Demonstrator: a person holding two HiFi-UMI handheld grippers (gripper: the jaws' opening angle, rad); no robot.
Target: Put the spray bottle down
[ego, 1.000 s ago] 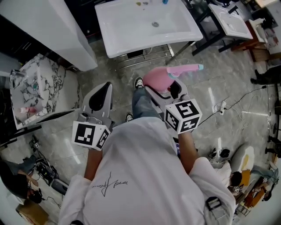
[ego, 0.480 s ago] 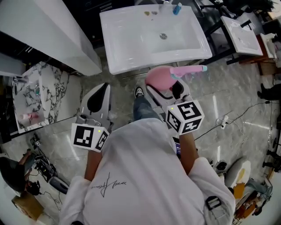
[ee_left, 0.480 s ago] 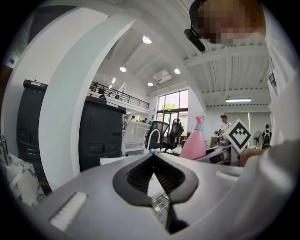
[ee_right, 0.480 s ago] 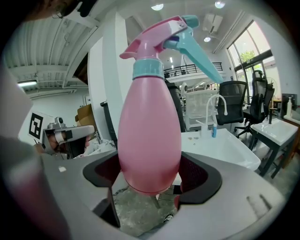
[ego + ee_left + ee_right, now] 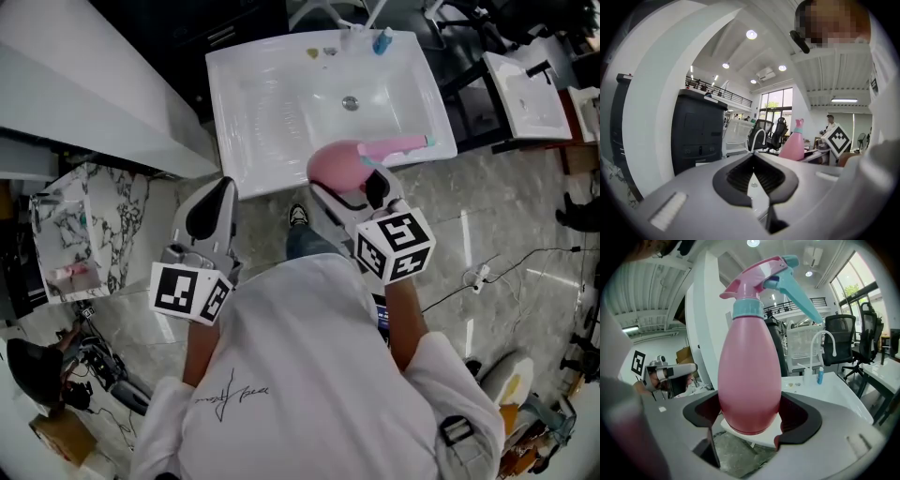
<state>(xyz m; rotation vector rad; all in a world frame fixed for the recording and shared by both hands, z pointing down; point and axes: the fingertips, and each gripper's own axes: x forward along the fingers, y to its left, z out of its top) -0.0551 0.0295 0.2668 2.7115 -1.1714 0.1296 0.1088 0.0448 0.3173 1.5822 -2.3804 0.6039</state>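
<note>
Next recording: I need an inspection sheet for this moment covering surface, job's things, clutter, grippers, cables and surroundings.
Surface: white sink, basin bare.
Job's things: pink spray bottle, upright, above the sink's front rim; contact with the rim cannot be told.
Clutter: small blue bottle and small bits by the faucet at the sink's back.
Grippers: right gripper shut on the spray bottle; left gripper shut, empty.
Cables: floor cable at right; tangle lower left.
Surroundings: marble-patterned block left; second sink right.
</note>
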